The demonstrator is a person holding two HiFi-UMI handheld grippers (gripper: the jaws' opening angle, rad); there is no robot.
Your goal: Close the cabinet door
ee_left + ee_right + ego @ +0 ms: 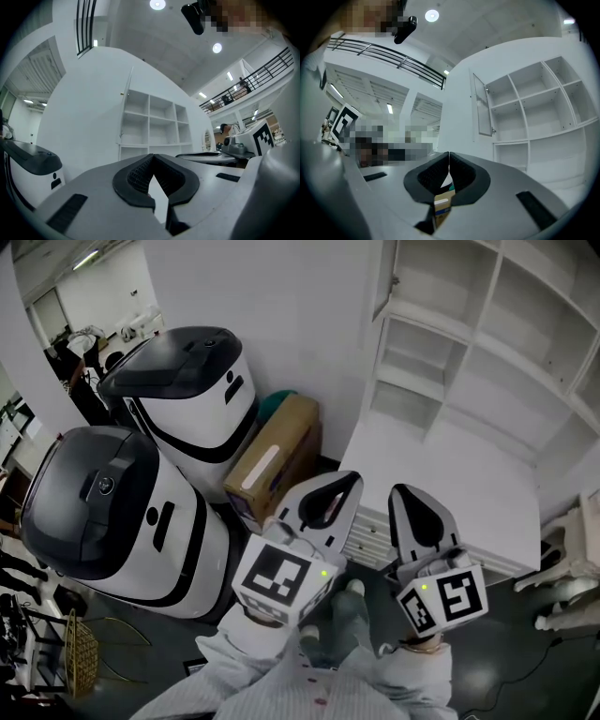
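A tall white cabinet (487,343) with bare open shelves stands ahead at the upper right. Its door (385,279) hangs swung out on the cabinet's left side; it shows as a narrow panel (482,106) in the right gripper view and edge-on (125,108) in the left gripper view. My left gripper (353,479) and right gripper (400,490) are held side by side, pointing toward the cabinet and well short of it. Both are shut with nothing between the jaws, the tips meeting in the left gripper (153,155) and the right gripper (449,153) views.
Two large white and black machines (187,390) (103,512) stand to the left. A cardboard box (274,457) leans between them and the cabinet's low white base (450,474). A wire basket (80,652) sits at the lower left, white furniture (572,559) at the right edge.
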